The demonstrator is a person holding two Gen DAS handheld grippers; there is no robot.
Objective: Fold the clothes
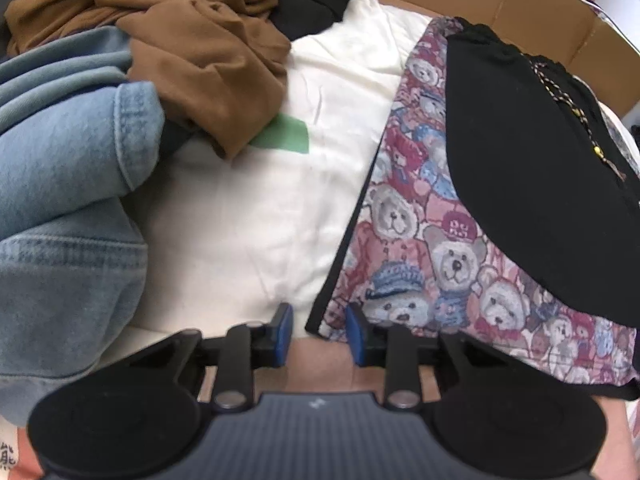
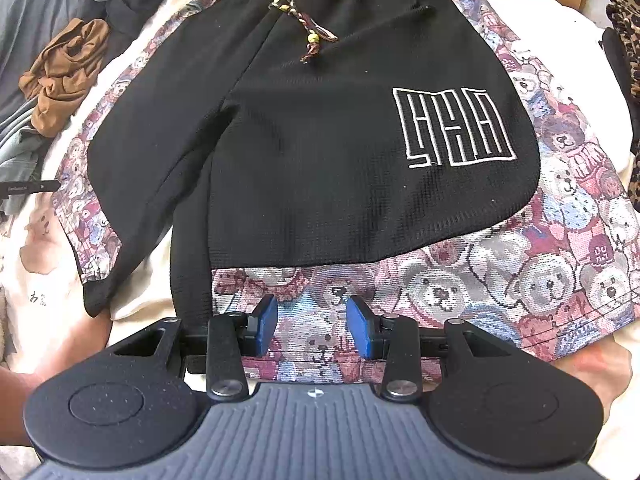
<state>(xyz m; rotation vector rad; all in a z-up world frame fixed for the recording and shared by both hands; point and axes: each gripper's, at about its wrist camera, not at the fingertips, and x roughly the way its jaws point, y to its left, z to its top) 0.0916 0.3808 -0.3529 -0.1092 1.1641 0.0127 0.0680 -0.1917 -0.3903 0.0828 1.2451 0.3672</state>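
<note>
Blue pads of the right tool [image 2: 312,326] are parted over the shorts [image 2: 320,140] hem, nothing gripped. Spread flat on white bedding [image 1: 240,208], the soft, light, floppy cloth is best pinched at hem corners; the left tool [image 1: 320,334] stands empty, part-open.

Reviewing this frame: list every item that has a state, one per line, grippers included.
Bear-print shorts: spread flat, unfolded, drawstring loose on the waistband.
Brown garment: crumpled in a heap.
Denim garment: bunched, unfolded.
Left gripper: open, fingers straddling the shorts' hem corner.
Right gripper: open, fingers over the hem, nothing pinched.
</note>
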